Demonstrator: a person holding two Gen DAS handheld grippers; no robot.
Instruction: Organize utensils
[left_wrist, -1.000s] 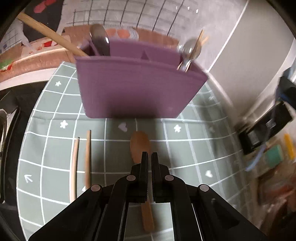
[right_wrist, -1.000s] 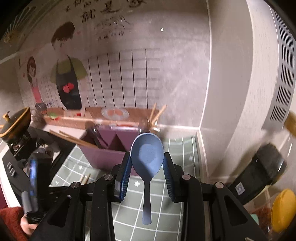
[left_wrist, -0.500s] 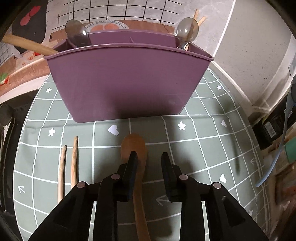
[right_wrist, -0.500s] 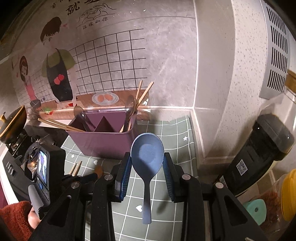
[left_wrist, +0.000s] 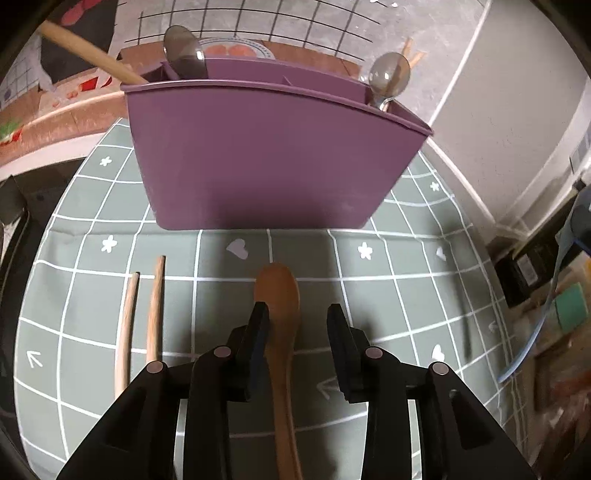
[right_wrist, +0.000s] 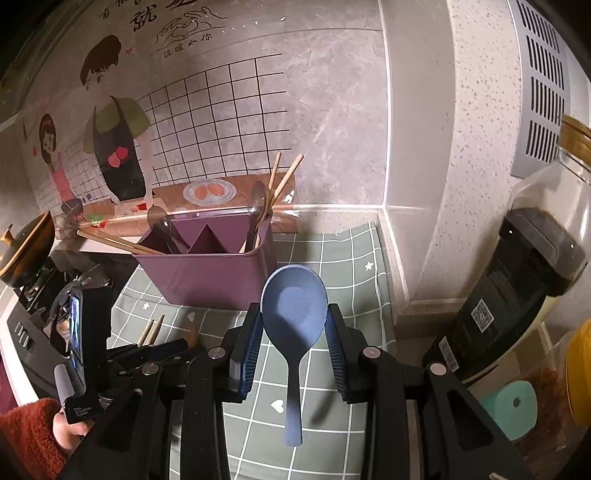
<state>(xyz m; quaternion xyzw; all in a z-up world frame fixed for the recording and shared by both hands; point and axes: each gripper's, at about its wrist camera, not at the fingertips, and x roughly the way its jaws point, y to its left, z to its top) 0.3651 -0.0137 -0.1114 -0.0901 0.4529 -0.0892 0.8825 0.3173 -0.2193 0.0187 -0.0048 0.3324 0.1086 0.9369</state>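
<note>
A wooden spoon (left_wrist: 279, 291) lies flat on the green checked mat (left_wrist: 406, 280), in front of the purple utensil caddy (left_wrist: 266, 162). My left gripper (left_wrist: 297, 317) hovers over the spoon with its jaws opening; the spoon runs between them, close to the left finger, and is not pinched. Two wooden chopsticks (left_wrist: 153, 306) lie on the mat to the left. My right gripper (right_wrist: 293, 314) is shut on the bowl of a blue rice spoon (right_wrist: 293, 306), whose handle hangs down above the mat. The caddy (right_wrist: 210, 273) holds metal spoons and chopsticks.
A stove (right_wrist: 26, 306) borders the mat on the left. At the right stand a dark-filled jar (right_wrist: 517, 280) and a teal lid (right_wrist: 511, 410). The wall corner is close behind the caddy. A hand in a red sleeve (right_wrist: 29, 435) holds the left gripper.
The left jaws have gone from shut to wide apart over the wooden spoon. The right gripper has sunk slightly and still holds the blue spoon the same way.
</note>
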